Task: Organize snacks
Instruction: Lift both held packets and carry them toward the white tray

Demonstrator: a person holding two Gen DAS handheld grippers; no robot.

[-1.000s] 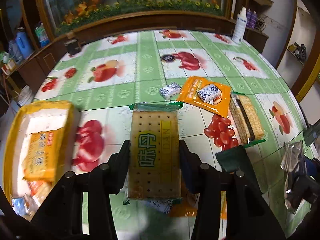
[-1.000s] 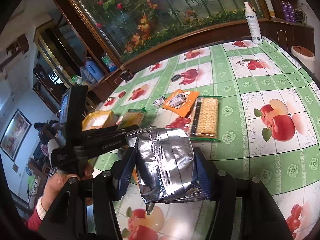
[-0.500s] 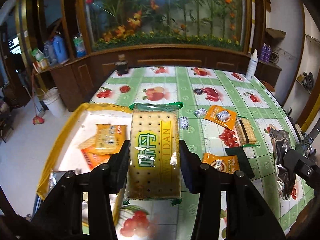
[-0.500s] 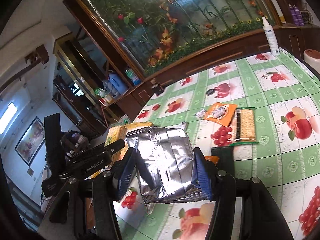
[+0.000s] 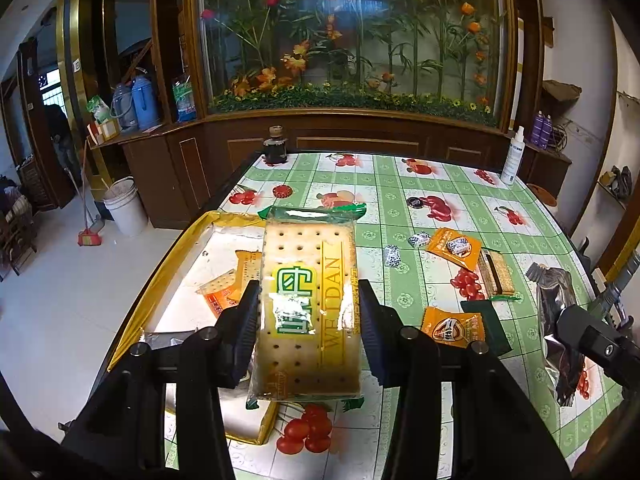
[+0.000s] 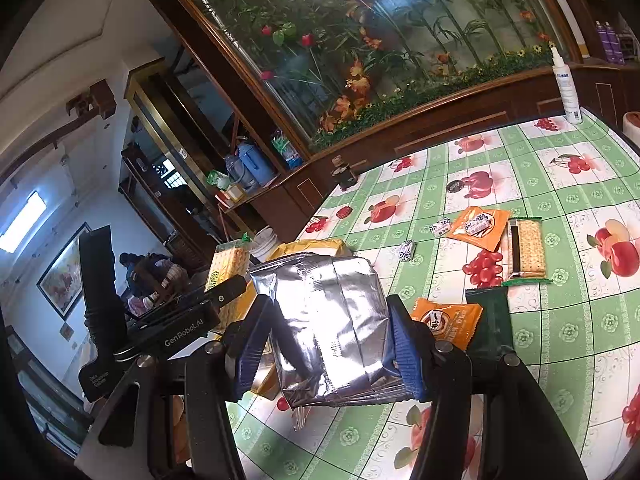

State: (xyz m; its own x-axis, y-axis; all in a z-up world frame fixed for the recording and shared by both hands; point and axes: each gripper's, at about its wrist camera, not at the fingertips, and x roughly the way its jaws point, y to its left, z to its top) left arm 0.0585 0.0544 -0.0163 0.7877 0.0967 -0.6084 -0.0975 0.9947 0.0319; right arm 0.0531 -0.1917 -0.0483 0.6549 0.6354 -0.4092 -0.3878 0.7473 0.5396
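Through the left wrist camera I saw the left gripper (image 5: 307,316) with its jaws closed on the cracker pack (image 5: 310,300), pinching it by both long edges and holding it flat in the air. A second before, that pack had hung low over the middle of the surface (image 5: 440,196); now I had it raised and carried left, so it sat above the near corner of the yellow box (image 5: 160,276), where two orange packs (image 5: 230,280) already lay. I judged the drop into the box to be the next step. Loose snacks remained on the surface: an orange packet (image 5: 454,246), a second cracker pack (image 5: 498,274) and small wrapped candies (image 5: 419,239). Through the right wrist camera the right gripper (image 6: 326,332) had its jaws clamped on a silver foil bag (image 6: 330,324), lifted clear of the surface. It had risen too over the last second and trailed the left gripper (image 6: 188,316), which showed at the left with its pack over the box (image 6: 316,246). So two items were on their way, and I reckoned several more trips were left.
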